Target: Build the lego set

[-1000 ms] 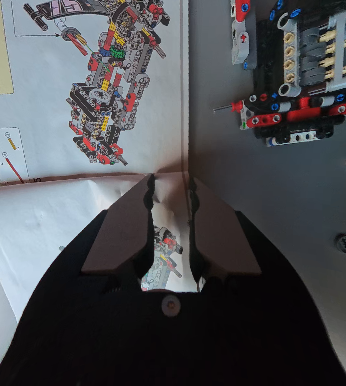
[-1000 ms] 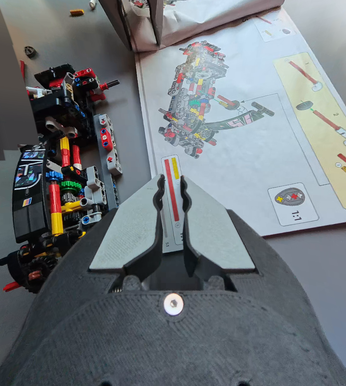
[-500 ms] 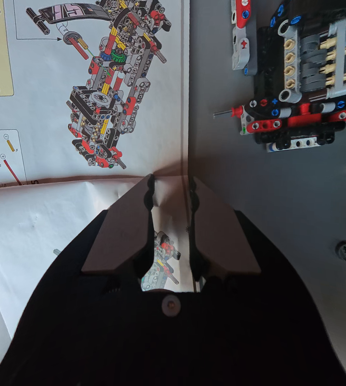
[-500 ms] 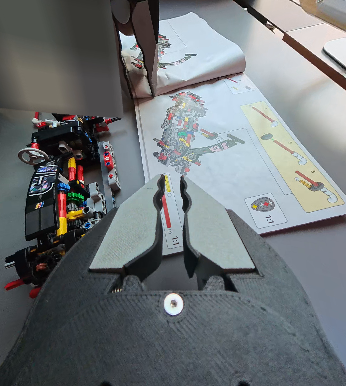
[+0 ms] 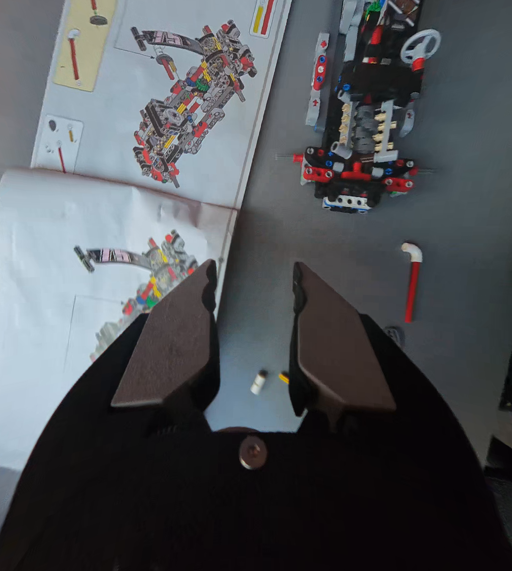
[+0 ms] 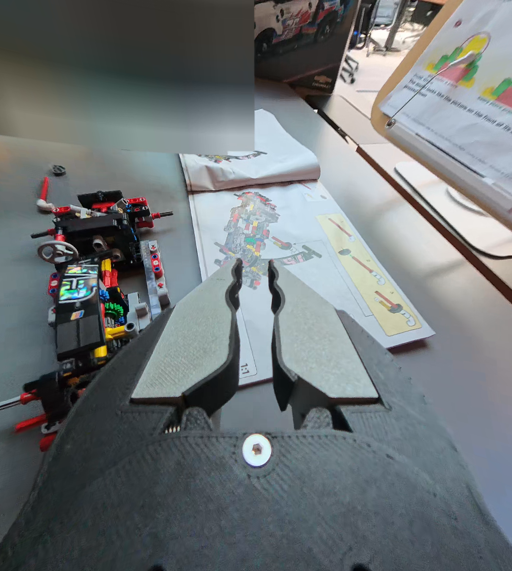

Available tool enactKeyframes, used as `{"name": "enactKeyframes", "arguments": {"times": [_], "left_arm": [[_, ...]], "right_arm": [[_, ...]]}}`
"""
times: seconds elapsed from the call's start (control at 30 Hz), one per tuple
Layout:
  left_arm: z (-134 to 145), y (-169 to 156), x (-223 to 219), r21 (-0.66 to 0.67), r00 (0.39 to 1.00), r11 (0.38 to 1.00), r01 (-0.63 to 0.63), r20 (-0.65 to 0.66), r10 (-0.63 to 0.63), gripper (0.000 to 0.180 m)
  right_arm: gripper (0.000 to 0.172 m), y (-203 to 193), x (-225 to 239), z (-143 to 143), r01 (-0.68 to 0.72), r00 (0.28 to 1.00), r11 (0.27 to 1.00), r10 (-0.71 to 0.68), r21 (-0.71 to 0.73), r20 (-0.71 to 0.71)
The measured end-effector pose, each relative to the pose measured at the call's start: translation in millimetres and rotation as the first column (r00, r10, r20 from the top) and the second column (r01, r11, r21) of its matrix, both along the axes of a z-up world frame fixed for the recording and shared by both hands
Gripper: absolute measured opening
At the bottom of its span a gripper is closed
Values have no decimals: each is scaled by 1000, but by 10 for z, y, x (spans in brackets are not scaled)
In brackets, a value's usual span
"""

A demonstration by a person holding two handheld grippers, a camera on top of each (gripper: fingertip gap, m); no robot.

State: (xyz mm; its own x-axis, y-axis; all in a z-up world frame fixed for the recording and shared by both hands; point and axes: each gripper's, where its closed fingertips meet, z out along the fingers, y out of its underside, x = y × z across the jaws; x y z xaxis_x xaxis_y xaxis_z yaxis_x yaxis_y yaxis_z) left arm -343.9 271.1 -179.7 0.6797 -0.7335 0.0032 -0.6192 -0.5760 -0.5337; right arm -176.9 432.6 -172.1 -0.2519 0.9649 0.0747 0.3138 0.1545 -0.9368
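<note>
My left gripper (image 5: 254, 267) is open and holds nothing. It hangs over the grey table (image 5: 264, 234), just right of the open instruction booklet (image 5: 103, 129). The booklet's turned page (image 5: 47, 278) lies curled beside my left finger. A small white pin (image 5: 258, 381) and a yellow piece (image 5: 284, 377) lie on the table under the fingers. My right gripper (image 6: 254, 263) is open by a narrow gap and holds nothing, above the booklet's near page (image 6: 310, 278). The brick-built car chassis (image 5: 365, 123) lies beside the booklet and also shows in the right wrist view (image 6: 94, 278).
A red axle with a white elbow (image 5: 412, 284) and a small black round piece (image 5: 395, 333) lie right of my left gripper. A box with a car picture (image 6: 297, 40) stands at the back. A stand with a printed sheet (image 6: 480, 92) is at the right.
My left gripper opened wide, let go of the booklet page it pinched, and moved back and right off the booklet. The page now lies down. My right gripper tilted up and stayed almost shut.
</note>
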Motion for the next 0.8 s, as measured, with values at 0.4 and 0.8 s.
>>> {"name": "enactKeyframes", "arguments": {"times": [0.4,0.8], "left_arm": [[-388,-1500,398,-38,979,986,-164,113,168,39],[-662,-1353,376,2,988,989,-150,31,150,25]], "right_arm": [[11,-1315,70,598,-46,994,999,46,1,-98],[11,-2252,-145,336,-200,980,977,198,-72,-35]]}}
